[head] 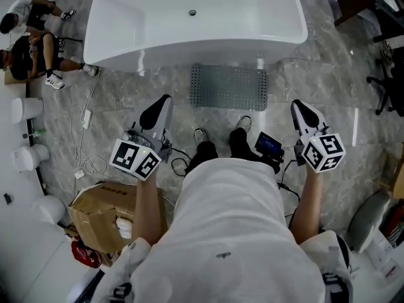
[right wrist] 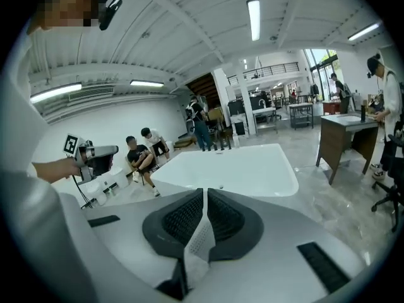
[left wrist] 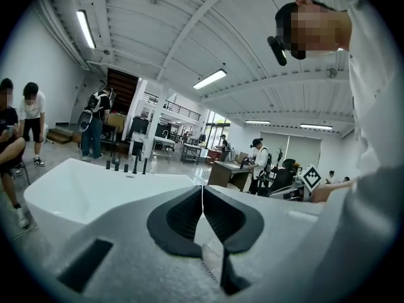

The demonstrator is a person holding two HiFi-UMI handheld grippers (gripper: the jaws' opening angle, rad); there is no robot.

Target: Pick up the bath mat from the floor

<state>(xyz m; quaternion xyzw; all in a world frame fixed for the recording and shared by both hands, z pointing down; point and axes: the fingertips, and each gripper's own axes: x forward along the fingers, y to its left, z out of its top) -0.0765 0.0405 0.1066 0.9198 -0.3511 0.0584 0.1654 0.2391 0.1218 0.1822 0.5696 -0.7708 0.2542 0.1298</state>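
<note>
Floor, one bath mat, one bathtub

white bathtub, cardboard box, marbled floor

There was one white bathtub, one grey perforated bath mat on the floor before it, and two grippers, the left gripper and the right gripper, each bearing one marker cube. Two seated people were by the tub's end, with one torn cardboard box and one small dark screen device on the floor. Along the left edge stood what seemed to be three white rounded fixtures, though that corner was too cramped to count surely.
</note>
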